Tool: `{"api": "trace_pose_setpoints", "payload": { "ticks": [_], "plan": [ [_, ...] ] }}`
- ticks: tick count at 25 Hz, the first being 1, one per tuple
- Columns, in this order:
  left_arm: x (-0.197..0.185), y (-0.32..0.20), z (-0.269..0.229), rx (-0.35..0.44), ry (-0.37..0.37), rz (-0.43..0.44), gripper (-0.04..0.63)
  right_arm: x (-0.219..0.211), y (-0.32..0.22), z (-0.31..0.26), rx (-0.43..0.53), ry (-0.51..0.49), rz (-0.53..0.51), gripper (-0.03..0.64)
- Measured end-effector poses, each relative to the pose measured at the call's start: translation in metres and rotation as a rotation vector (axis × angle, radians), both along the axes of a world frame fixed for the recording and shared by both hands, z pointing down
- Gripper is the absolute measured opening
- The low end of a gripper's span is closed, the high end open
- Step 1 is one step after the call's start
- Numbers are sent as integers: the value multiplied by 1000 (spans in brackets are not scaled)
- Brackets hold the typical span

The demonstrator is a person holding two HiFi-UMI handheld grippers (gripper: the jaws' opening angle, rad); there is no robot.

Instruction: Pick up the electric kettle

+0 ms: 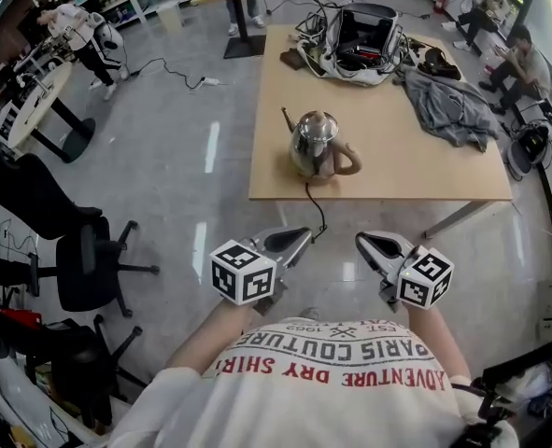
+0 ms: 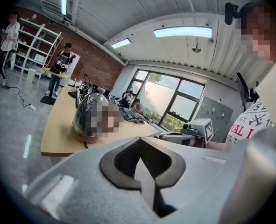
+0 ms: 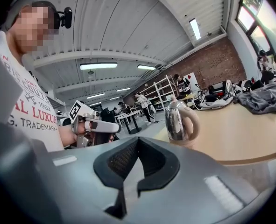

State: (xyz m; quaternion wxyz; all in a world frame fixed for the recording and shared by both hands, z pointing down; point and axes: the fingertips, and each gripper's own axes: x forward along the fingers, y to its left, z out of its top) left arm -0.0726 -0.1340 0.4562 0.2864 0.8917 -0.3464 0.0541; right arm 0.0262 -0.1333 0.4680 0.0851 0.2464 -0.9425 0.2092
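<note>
the electric kettle (image 1: 315, 145) is seen standing upright on the desk (image 1: 397, 171), near the front edge and left of the middle. its spout is pointed toward the far left and its handle toward the near right, so its long axis is laid diagonally across the desk. a black cord (image 1: 318, 211) is led from its base over the front edge. at the far end an open grey bag (image 1: 332, 59) is filled with dark gear that cannot be told apart, and a grey garment (image 1: 448, 108) is spread near it. the left gripper (image 1: 297, 239) and the right gripper (image 1: 369, 243) are held side by side over the floor, well short of the desk, each with jaws pressed together and nothing between them.
</note>
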Motion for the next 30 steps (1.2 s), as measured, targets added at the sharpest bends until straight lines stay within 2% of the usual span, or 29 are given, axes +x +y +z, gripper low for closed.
{"api": "trace_pose_setpoints", "payload": {
  "ticks": [4,13,21,30],
  "plan": [
    [0,-20,-3,16,-11,8,0,6,-19,-2,23,18,16,3],
    [3,-31,1,7,-21,21,0,13,-35,-1,28,10,55,3],
    [-6,-70,7,-13,-33,-22,0,14,-94,-3,79,53,57,3],
    [-6,-113,24,-59,-29,-50,1,14,-144,14,76,84,50,5]
  ]
}}
